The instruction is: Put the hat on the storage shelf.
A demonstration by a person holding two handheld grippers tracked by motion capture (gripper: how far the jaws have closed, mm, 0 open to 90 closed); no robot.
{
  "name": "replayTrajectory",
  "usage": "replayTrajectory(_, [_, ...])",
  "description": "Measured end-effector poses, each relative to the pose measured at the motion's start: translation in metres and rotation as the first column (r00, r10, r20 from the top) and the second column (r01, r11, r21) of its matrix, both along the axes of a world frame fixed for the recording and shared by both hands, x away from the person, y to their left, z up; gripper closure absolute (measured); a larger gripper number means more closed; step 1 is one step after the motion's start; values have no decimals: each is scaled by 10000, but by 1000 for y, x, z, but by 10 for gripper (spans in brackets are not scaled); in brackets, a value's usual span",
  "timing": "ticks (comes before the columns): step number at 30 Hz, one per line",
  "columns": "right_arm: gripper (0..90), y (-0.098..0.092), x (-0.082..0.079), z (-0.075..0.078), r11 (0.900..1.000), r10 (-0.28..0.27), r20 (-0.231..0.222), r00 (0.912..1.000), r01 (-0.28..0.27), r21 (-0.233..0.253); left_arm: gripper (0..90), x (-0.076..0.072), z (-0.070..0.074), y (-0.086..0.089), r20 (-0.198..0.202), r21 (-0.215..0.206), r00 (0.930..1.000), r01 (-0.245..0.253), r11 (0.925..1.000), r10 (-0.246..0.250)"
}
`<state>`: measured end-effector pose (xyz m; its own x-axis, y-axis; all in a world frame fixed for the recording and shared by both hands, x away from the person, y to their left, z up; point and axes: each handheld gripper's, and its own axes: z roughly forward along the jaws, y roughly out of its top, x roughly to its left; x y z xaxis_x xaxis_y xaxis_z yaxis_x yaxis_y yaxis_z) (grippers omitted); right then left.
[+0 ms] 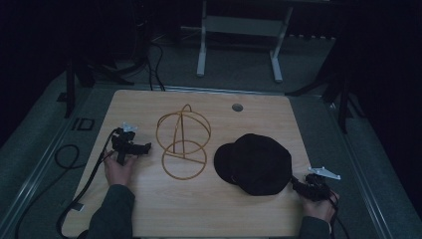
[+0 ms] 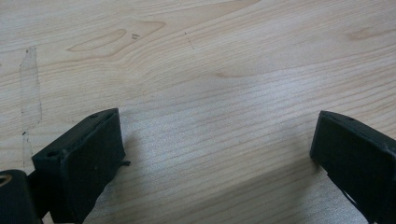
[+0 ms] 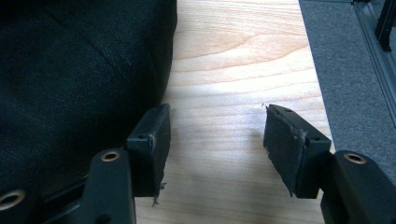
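Open right claw beside black cap, cap's far side cut off

The gold wire hat stand rises mid-table, blocking straight passage across. Left of it lies bare wood up to the left gripper, whose jaws gape over nothing. Right of it the black cap lies near (a narrow lane between them), crowding the right gripper toward the table edge.
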<state>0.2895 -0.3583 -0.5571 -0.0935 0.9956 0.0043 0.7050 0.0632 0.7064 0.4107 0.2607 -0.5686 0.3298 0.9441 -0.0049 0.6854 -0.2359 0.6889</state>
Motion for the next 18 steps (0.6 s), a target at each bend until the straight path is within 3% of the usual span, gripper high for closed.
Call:
replayTrajectory(9, [420,1,1,2,10000,45,-237,9997,-46,-29,23,0,0,0,2,10,10000,-48,10000,48])
replayTrajectory(18, [505,0,3,8,9992,234,-626,9978,-253,-304,23,0,0,0,5,8,10000,-52,10000,52])
